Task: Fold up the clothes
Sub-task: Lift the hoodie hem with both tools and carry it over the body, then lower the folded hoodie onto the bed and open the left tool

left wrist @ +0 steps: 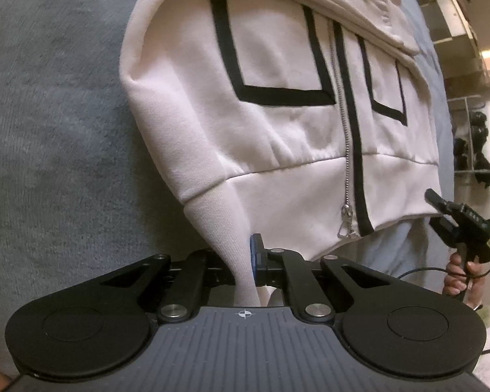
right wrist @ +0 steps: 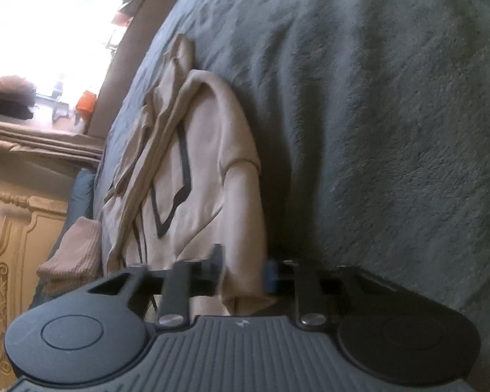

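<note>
A white zip-up jacket (left wrist: 277,65) with black line trim lies spread on a grey-blue blanket (left wrist: 49,130), its zipper closed. My left gripper (left wrist: 241,261) is shut on the ribbed hem at the jacket's near left corner, and the fabric rises in a fold between the pads. At the hem's right corner a hand (left wrist: 457,274) holds my right gripper (left wrist: 436,212). In the right wrist view the jacket (right wrist: 205,163) looks beige and bunched, and my right gripper (right wrist: 243,274) is shut on a thick fold of its edge, which fills the gap between the fingers.
The blanket (right wrist: 375,130) stretches wide to the right of the jacket. A brown ribbed cloth (right wrist: 75,254) lies at the bed's edge beside carved wooden furniture (right wrist: 16,245). A rack with dark shoes (left wrist: 473,150) stands beyond the bed. A bright window (right wrist: 49,32) is behind.
</note>
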Demonstrator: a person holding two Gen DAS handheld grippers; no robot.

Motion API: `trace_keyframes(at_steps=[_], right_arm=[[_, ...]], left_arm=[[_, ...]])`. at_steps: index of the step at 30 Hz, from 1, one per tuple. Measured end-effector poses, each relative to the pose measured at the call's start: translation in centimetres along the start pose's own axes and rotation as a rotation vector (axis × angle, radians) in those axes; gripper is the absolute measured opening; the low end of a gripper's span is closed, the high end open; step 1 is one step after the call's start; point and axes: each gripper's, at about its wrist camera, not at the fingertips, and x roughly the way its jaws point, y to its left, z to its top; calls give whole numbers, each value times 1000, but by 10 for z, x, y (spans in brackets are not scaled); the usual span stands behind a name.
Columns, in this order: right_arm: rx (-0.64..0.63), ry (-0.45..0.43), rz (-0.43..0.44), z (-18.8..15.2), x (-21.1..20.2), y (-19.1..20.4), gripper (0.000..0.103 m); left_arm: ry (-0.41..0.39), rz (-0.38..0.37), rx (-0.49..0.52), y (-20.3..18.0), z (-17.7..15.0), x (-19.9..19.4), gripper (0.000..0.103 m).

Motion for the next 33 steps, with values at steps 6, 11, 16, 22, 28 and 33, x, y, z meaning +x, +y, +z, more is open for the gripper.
trace_keyframes(at_steps=[6,11,16,22,28,33], right_arm=[[-37,-94,92,7,-14,24,9],[-103,-145,182,27,-13,67,8],[-196,-165,243,59,-7,114,8],[-247,-173,282,100,16,157,8],[-227,-182,315,136,43,171,8],[-183,-200,308,176,70,174,9]], left_arm=[[-78,-75,54,-10,4,-26,3],[-166,-138,0,-8,22,-51,3],[-272,-147,-13,-12,43,-79,3],[-371,-122,13,-21,78,-105,3],[-417,-51,20,-23,129,-112,3],[-445,-6,9,-22,180,-112,3]])
